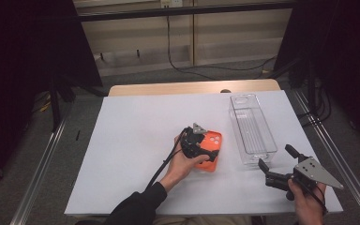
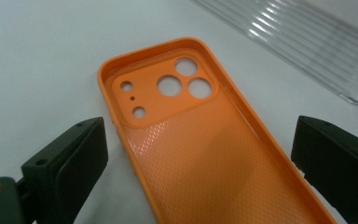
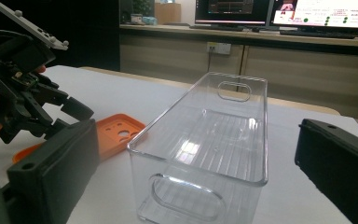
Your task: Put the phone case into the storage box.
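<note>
Left gripper (image 1: 205, 149): held in the person's left hand (image 1: 180, 164), jaws spread wide, one on each long side of the orange phone case (image 1: 209, 151); in the left gripper view the case lies between the jaws with a gap on either side, though whether the tips touch the sheet is hard to tell.
Right gripper (image 1: 275, 160): held in the right hand (image 1: 308, 199), jaws wide apart and holding nothing, hovering just short of the near end of the clear plastic bin (image 1: 251, 127).
Surface: a white sheet (image 1: 136, 140) covers the table ahead of and beneath both grippers; a strip of bare wooden tabletop (image 1: 168, 87) shows beyond its far edge.
Room: grey floor around the table, dark curtains to either side, pale cabinets (image 1: 192, 33) beyond with a black cable trailing down; in the right gripper view, lit monitors (image 3: 279, 11) stand on a counter behind the bin.
Phone case: bright orange, lying open side up, textured inner floor, raised camera block at the end farthest from the left gripper, with three large round holes and smaller ones beside them.
Bin: long, transparent, ribbed floor, empty, oval handle cut-outs at both ends; it stands beside the case, apart from it.
</note>
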Demonstrator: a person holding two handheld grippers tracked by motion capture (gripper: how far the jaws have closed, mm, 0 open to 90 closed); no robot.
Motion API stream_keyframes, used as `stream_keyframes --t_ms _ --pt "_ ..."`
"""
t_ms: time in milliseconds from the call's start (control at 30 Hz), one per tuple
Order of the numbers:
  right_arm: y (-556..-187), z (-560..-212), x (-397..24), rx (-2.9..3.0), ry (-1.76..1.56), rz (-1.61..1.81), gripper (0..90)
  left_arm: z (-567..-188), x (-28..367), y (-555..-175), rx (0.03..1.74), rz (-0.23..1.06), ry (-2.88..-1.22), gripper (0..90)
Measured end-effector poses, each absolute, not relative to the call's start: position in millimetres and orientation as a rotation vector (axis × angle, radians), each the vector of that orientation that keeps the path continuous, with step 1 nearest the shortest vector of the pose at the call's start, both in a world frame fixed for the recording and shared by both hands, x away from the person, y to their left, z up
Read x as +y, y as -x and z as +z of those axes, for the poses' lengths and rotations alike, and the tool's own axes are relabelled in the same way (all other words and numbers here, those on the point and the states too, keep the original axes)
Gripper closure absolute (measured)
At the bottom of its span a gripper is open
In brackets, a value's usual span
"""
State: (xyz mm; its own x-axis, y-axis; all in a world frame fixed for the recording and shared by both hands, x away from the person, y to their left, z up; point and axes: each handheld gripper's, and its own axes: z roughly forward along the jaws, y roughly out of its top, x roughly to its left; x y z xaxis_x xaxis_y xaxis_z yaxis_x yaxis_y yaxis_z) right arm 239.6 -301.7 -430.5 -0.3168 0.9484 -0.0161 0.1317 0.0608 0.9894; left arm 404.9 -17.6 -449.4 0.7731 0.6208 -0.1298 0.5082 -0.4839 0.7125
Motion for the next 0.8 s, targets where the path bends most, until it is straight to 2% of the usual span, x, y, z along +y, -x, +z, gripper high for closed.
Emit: stream_keyframes --t_ms 167,800 --pt "-240 -430 -302 1.564 -1.116 1.337 0.0 -452 -25 -407 0.857 0.167 -2.195 3.8" --pt "-239 -430 -302 1.564 -1.115 1.336 0.0 -457 -41 -406 0.928 0.268 -2.251 2.1"
